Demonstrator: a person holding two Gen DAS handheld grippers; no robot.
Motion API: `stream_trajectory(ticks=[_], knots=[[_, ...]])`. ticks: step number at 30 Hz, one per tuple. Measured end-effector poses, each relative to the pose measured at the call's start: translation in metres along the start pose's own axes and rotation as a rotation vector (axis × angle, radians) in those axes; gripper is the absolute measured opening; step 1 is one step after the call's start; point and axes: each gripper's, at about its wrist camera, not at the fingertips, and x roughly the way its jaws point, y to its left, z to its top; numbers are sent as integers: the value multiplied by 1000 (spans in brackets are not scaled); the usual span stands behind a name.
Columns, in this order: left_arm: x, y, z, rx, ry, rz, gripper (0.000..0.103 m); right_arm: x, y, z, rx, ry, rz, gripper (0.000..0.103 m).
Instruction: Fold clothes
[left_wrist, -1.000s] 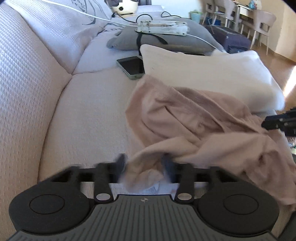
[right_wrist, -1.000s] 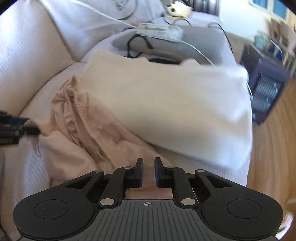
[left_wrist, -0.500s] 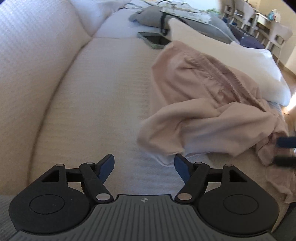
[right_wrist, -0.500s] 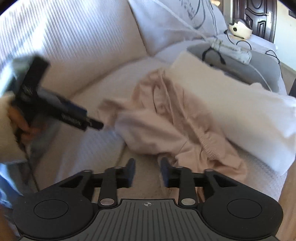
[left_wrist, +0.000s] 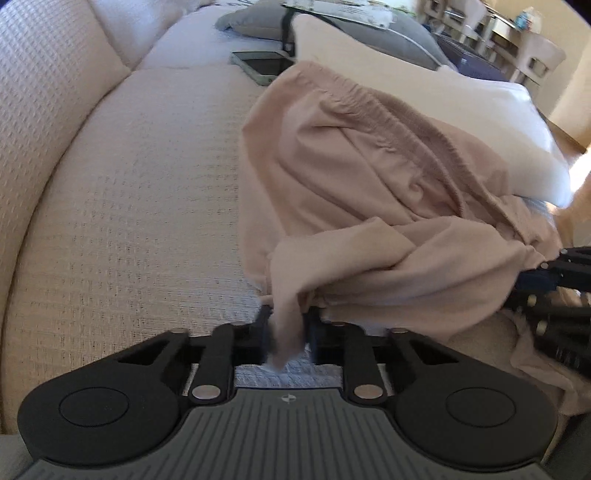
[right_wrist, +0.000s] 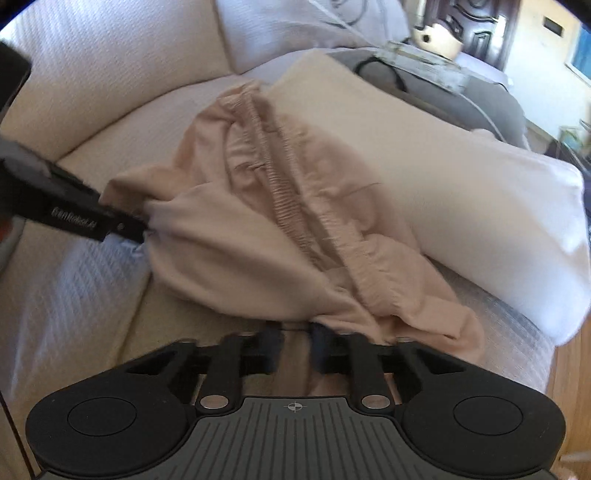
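- Left gripper (left_wrist: 287, 334): jaws closing, with a hanging corner of the pink garment (left_wrist: 369, 192) between them; fabric contact with the pads is blurred.
- Right gripper (right_wrist: 294, 345): jaws closing at the garment's near hem; whether cloth lies between the pads cannot be told.
- Garment: crumpled on the sofa seat (left_wrist: 140, 192), ahead of both grippers. Its gathered waistband (right_wrist: 295, 206) runs away from the right gripper, toward the white pillow (right_wrist: 461, 192).
- Hidden: the garment's far edge lies against the pillow; the full outline is lost in folds.
- Appearance: pale pink, soft, heavily creased.
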Motion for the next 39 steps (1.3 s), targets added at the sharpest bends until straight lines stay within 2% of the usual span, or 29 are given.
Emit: stream_trajectory(ticks=[2, 5, 7, 12, 14, 16, 17, 18, 20, 21, 22, 25, 31, 35, 39], knots=[[-14, 2, 3, 4, -14, -37, 9, -13, -10, 1, 67, -2, 49, 10], [-45, 5, 7, 21, -59, -62, 8, -43, -12, 3, 95, -13, 112, 9], [-71, 10, 10, 30, -93, -70, 8, -64, -10, 3, 116, 0, 189, 9], [-147, 22, -6, 33, -126, 12, 8, -107, -4, -9, 182, 97, 425, 8], [-171, 29, -25, 21, -121, 41, 9, -116, 1, -19, 187, 131, 481, 8], [-176, 35, -43, 4, -82, 103, 12, -119, 9, -30, 179, 169, 511, 8], [-171, 40, -52, -5, -51, 148, 13, -117, 15, -36, 157, 184, 502, 7], [-159, 44, -61, -16, -10, 203, 18, -113, 20, -41, 137, 200, 474, 8], [-134, 50, -71, -15, 57, 325, 19, -103, 29, -49, 106, 230, 427, 9], [-125, 50, -75, -10, 81, 363, 19, -101, 31, -52, 96, 234, 395, 12], [-124, 47, -76, -10, 77, 347, 21, -99, 33, -55, 87, 238, 363, 14], [-123, 38, -78, -8, 62, 299, 44, -108, 28, -65, 96, 220, 315, 14], [-124, 5, -70, 76, 21, 229, 46, -118, -3, -79, 171, 204, 246, 16], [-115, -29, -74, 130, 39, 170, 50, -119, -20, -85, 199, 200, 194, 18], [-103, -65, -69, 189, 77, 86, 53, -124, -36, -87, 219, 160, 134, 24]])
